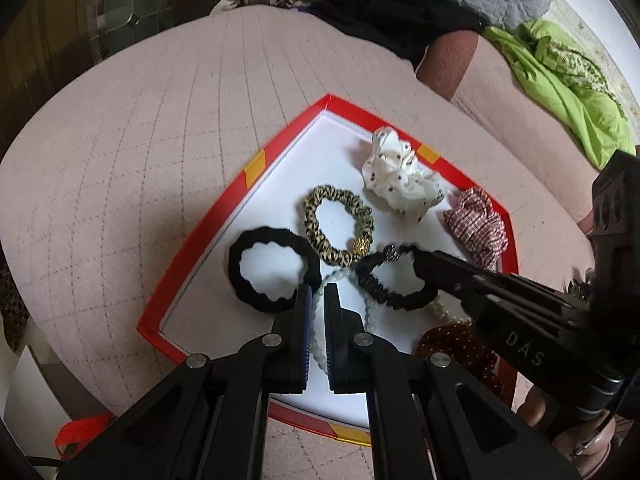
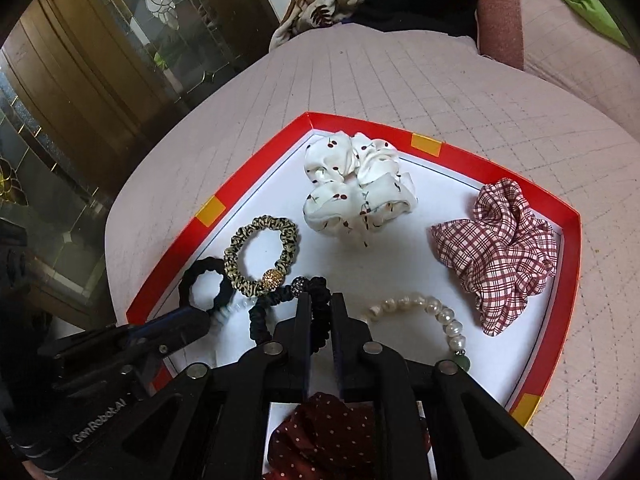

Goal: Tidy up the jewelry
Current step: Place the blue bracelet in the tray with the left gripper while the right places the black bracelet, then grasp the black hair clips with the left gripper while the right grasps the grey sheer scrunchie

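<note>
Nearest my right lens, under the tongs' body, lies the maroon polka-dot scrunchie (image 2: 324,436). Just past it my right gripper (image 2: 321,300) has its fingers drawn nearly together on the thin black ruched hair tie (image 2: 264,316), the band with the dark glitter bead; I judge it pinched, since the band passes between the tips. My left gripper (image 1: 318,292) also stands almost closed, with a narrow slit between the pads, and the pale green beaded bracelet (image 1: 362,312) runs through that slit, so I take it as held, though the hold looks slight.

Trouble would come from the tangle. The glitter-bead tie lies across the pale bracelet and touches the leopard-print hair tie (image 1: 338,224) at its gold bead. If I lift either tong, the other piece may drag, or the leopard tie may ride up and drop outside the red-rimmed tray (image 1: 192,264). Pulling the two tongs apart could stretch a band until it snaps free of the pads.

All the pieces lie on the white tray floor: the thick black hair tie (image 1: 240,268) just left of my left fingers, the cherry-print scrunchie (image 2: 356,188) and plaid scrunchie (image 2: 500,252) farther ahead, well apart from both tongs, and the pearl bracelet (image 2: 424,308) just right of my right fingers.
</note>
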The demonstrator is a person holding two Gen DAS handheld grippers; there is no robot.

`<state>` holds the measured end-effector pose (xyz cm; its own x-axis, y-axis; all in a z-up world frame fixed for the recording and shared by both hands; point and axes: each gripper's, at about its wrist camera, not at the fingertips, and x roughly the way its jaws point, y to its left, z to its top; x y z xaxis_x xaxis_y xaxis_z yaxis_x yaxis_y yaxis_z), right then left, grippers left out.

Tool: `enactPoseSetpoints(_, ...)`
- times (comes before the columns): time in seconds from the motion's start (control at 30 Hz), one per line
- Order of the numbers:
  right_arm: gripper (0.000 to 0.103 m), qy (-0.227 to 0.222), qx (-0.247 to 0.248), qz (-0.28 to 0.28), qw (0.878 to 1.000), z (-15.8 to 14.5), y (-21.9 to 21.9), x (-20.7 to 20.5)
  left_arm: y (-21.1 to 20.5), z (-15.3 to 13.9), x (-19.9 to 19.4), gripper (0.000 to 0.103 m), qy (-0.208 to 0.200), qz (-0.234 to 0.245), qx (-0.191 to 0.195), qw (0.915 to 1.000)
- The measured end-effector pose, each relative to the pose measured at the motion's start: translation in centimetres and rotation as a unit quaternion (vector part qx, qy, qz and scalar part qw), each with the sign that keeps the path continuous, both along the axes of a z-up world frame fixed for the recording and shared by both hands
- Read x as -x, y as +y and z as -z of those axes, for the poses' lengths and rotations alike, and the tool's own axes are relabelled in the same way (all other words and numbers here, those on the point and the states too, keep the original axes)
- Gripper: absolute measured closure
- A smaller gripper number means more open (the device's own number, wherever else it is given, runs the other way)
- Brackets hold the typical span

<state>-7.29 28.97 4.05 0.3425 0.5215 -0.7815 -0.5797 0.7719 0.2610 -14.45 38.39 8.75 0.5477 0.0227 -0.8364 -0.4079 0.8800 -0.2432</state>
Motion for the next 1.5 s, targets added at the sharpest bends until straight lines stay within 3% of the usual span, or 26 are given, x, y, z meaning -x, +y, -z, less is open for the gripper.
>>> enactPoseSetpoints(0.27, 0.090, -0.016, -0.008, 0.021, 1.000, -1.7, -2.9, 0.8, -0.8, -0.8, 0.1, 0.097, -0.015, -0.005, -0.019, 0.9997)
enactPoseSetpoints(0.4, 0.083, -0.029, -0.006, 0.034, 0.999, -2.4, -5.7, 2.1, -1.3, -1.1, 0.0, 0.085, -0.020, -0.012, -0.036, 0.9991)
enactPoseSetpoints(0.5, 0.078, -0.037, -0.003, 0.044, 0.998, -2.5, -7.9, 3.3, -2.0, -1.6, 0.0, 0.083, -0.029, -0.010, -0.056, 0.9980)
enactPoseSetpoints(0.63, 0.074, -0.038, 0.002, 0.075, 0.996, -2.1, -12.9, 5.2, -3.3, -2.0, -0.3, 0.073, -0.038, -0.002, -0.081, 0.9960)
enactPoseSetpoints(0.8, 0.074, -0.041, 0.012, 0.125, 0.991, -1.5, -19.7, 7.3, -5.8, -2.6, -0.5, 0.070, -0.056, 0.014, -0.108, 0.9924)
enactPoseSetpoints(0.93, 0.074, -0.031, 0.006, 0.188, 0.982, -0.9, -26.9, 8.9, -8.7, -2.9, -0.7, 0.066, -0.071, 0.041, -0.129, 0.9883)
enactPoseSetpoints(1.1, 0.073, -0.030, 0.002, 0.261, 0.965, -0.6, -34.4, 9.7, -13.1, -3.1, -1.2, 0.064, -0.063, 0.098, -0.127, 0.9851)
enactPoseSetpoints(1.2, 0.073, -0.045, 0.000, 0.299, 0.953, -1.1, -38.2, 9.0, -16.5, -3.6, -1.3, 0.062, -0.062, 0.139, -0.130, 0.9797)
enactPoseSetpoints(1.33, 0.073, -0.069, -0.014, 0.336, 0.939, -2.2, -42.1, 5.9, -19.7, -3.5, -2.2, 0.056, -0.055, 0.173, -0.107, 0.9775)
enactPoseSetpoints(1.5, 0.073, -0.076, -0.042, 0.335, 0.938, -2.5, -44.0, 0.8, -22.9, -2.9, -3.6, 0.056, -0.037, 0.201, -0.097, 0.9741)
